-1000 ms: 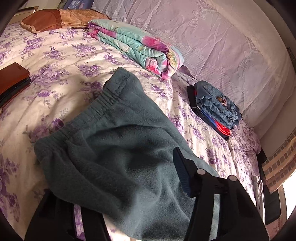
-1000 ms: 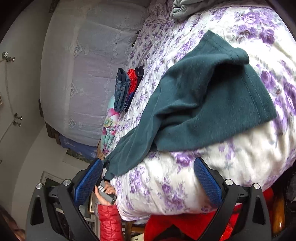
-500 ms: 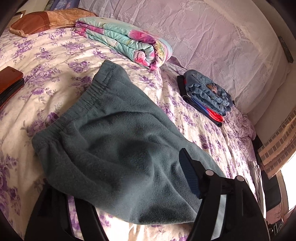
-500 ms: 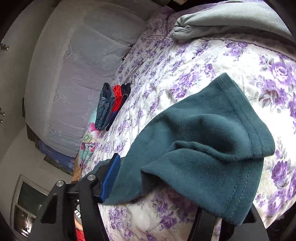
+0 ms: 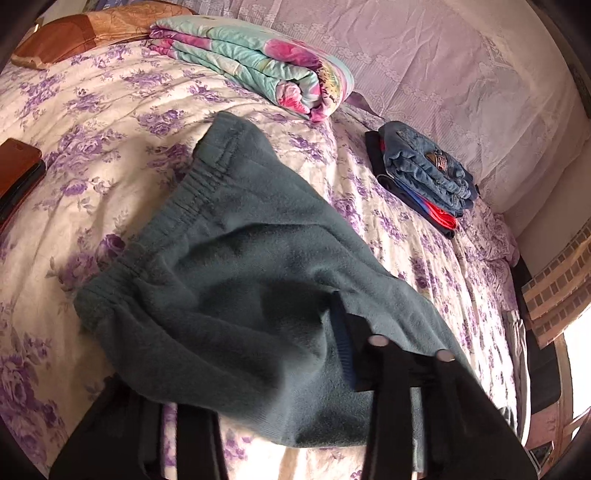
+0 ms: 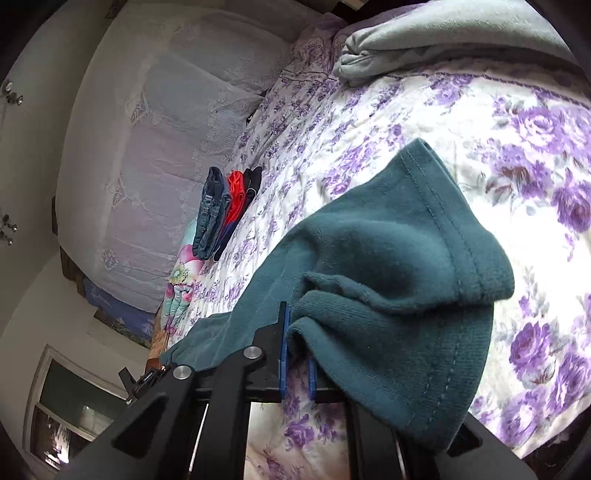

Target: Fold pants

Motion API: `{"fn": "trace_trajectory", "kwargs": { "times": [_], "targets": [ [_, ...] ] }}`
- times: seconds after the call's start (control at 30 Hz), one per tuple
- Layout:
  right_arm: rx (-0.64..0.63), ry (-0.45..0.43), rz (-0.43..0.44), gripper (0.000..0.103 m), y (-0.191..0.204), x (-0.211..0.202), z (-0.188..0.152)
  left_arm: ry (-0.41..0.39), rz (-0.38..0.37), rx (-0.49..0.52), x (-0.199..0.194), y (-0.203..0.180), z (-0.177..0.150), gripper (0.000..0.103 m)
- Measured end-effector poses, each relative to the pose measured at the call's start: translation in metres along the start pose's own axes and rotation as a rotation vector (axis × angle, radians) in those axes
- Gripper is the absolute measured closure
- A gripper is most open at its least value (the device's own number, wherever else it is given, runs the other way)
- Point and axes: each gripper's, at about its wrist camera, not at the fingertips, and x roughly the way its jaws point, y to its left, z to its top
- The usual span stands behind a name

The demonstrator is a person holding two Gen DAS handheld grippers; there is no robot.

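Teal fleece pants (image 5: 229, 266) lie across the flowered bedspread (image 5: 92, 110), with the elastic waistband toward the upper left. My left gripper (image 5: 295, 354) is at the near edge of the seat; its jaws are closing on a bunch of fabric. One blue pad digs into the cloth and the other finger is hidden under it. In the right wrist view the pants' leg end (image 6: 388, 258), with its stitched hem, is folded over. My right gripper (image 6: 297, 332) has its jaws closing, and the two blue pads pinch a fold of that leg.
A rolled floral quilt (image 5: 258, 70) and a brown pillow (image 5: 74, 33) lie at the head end. A stack of folded jeans and clothes (image 5: 424, 173) sits by the lace-covered headboard (image 5: 461, 74). A brown case (image 5: 18, 170) lies at the left edge. Grey cloth (image 6: 443, 33) is on the far side.
Both grippers went from wide open to closed on the pants. The right gripper came in from the bed's edge onto the leg end, and the cloth there is now bunched.
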Motion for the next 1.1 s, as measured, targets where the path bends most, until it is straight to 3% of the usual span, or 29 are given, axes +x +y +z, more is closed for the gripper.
{"fn": "trace_trajectory", "kwargs": {
  "times": [0.1, 0.27, 0.37, 0.47, 0.5, 0.53, 0.67, 0.83, 1.0, 1.1],
  "targets": [
    [-0.047, -0.034, 0.005, 0.095, 0.011, -0.002, 0.016, -0.017, -0.102, -0.109, -0.013, 0.02, 0.001, 0.096],
    [-0.184, -0.146, -0.047, 0.097, 0.036, -0.017, 0.057, -0.145, -0.13, -0.1, -0.075, 0.027, -0.005, 0.1],
    [-0.195, -0.107, -0.069, 0.095, 0.028, -0.019, 0.069, -0.16, -0.112, -0.08, -0.105, 0.032, -0.02, 0.1],
    [-0.141, -0.08, -0.123, 0.082, 0.001, -0.023, 0.059, -0.083, -0.074, -0.071, -0.104, 0.042, -0.036, 0.1],
    [-0.12, -0.083, -0.126, 0.066, -0.005, -0.027, 0.053, -0.064, -0.062, -0.063, -0.102, 0.044, -0.041, 0.1],
    [-0.098, -0.091, -0.114, 0.057, -0.011, -0.034, 0.048, -0.049, -0.052, -0.051, -0.1, 0.044, -0.046, 0.1],
    [-0.128, -0.095, -0.065, 0.057, 0.002, -0.053, 0.036, -0.033, -0.058, -0.03, -0.098, 0.041, -0.052, 0.1],
    [-0.191, -0.013, -0.01, 0.057, 0.033, -0.038, 0.026, -0.041, -0.083, -0.044, -0.1, 0.037, -0.051, 0.1],
    [-0.122, 0.124, 0.035, 0.057, 0.042, 0.001, 0.02, -0.039, -0.104, -0.058, -0.105, 0.037, -0.053, 0.1],
    [-0.117, 0.192, 0.019, 0.057, 0.048, 0.016, 0.008, -0.05, -0.108, -0.04, -0.111, 0.035, -0.052, 0.1]
  ]
}}
